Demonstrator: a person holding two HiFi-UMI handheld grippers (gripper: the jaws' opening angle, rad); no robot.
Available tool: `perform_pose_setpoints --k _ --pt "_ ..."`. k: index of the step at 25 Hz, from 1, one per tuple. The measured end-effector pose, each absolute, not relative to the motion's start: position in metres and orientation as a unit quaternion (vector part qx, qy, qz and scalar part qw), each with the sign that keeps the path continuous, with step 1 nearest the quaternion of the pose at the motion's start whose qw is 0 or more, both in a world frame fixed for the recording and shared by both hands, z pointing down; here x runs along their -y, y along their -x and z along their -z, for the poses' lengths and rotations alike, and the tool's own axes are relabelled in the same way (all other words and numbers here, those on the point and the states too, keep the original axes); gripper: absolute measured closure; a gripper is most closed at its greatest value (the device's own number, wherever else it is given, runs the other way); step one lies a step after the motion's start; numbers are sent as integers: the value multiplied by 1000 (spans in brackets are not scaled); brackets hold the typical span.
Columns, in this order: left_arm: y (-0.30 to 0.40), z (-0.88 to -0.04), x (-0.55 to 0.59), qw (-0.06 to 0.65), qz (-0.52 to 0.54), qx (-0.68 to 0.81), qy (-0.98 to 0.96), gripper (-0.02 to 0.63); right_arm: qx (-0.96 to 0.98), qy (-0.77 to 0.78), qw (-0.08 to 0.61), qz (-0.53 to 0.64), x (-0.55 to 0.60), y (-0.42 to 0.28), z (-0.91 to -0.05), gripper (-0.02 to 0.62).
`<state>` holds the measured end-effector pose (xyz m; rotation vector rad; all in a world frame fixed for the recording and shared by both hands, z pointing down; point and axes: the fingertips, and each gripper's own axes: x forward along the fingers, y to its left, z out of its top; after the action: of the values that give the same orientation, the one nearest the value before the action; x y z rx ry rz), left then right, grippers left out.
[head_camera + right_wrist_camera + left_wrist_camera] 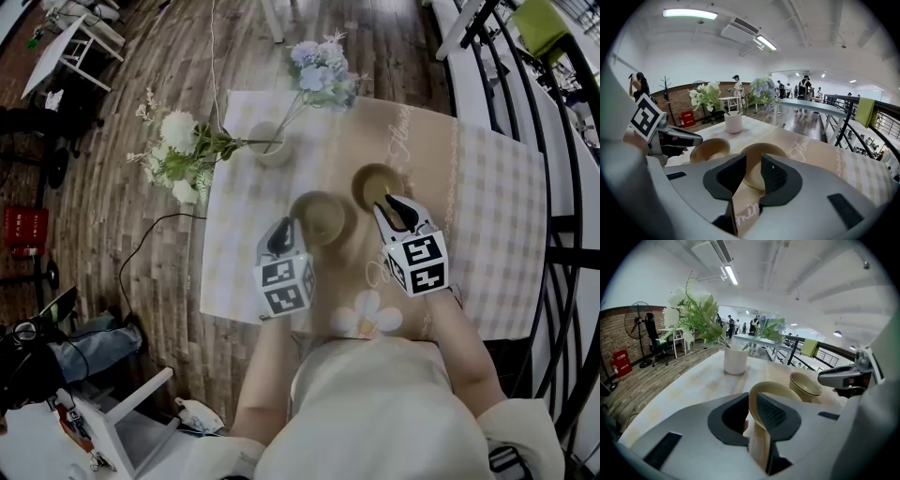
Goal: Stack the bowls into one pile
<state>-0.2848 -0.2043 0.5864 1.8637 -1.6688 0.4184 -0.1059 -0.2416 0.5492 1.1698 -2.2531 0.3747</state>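
Left gripper (286, 228): closed on the rim of the held bowl (321, 217), the wall pinched between the pads
Held bowl: in front of the white vase (272, 148), on the person's side of it; it looks tipped up at the gripped edge, and whether it is clear of the tabletop (487, 216) cannot be told
Second bowl (377, 186): in front of the vase and to its right, just beside the held bowl, upright on the tabletop
Right gripper (394, 204): jaws a little apart, nothing held, the second bowl's near rim just beyond the tips
Slip risk: the bowl is carried by one edge only, so it could swing or slide out of the pads if moved quickly
Collision risk: the second bowl could be struck on its rim and pushed away if the held bowl is brought across too low
Nesting risk: a tilted release could leave the held bowl perched on the rim, not seated
Steadying: the second bowl is not gripped, so a knock would not be resisted
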Motion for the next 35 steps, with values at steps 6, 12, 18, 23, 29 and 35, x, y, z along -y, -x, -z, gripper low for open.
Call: perform_pose_setpoints --k 6,12,18,23,29,35 --pt "287 -607 204 315 -171 628 -691 507 844 -433 283 -142 234 108 -550 511" --pt "281 -613 204 330 -175 620 -690 500 844 -431 288 -141 226 104 -553 511" --pt "282 -612 207 328 -170 625 -688 559 843 -428 295 -137 223 105 -555 511" --pt "279 -605 209 318 -167 621 -697 586 842 -432 293 -134 222 100 -551 511" --pt "279 -591 210 306 -162 626 -698 591 843 -436 285 -131 219 95 -545 511" --pt "272 -567 217 296 -144 622 -710 591 841 -443 279 -133 214 89 -542 511"
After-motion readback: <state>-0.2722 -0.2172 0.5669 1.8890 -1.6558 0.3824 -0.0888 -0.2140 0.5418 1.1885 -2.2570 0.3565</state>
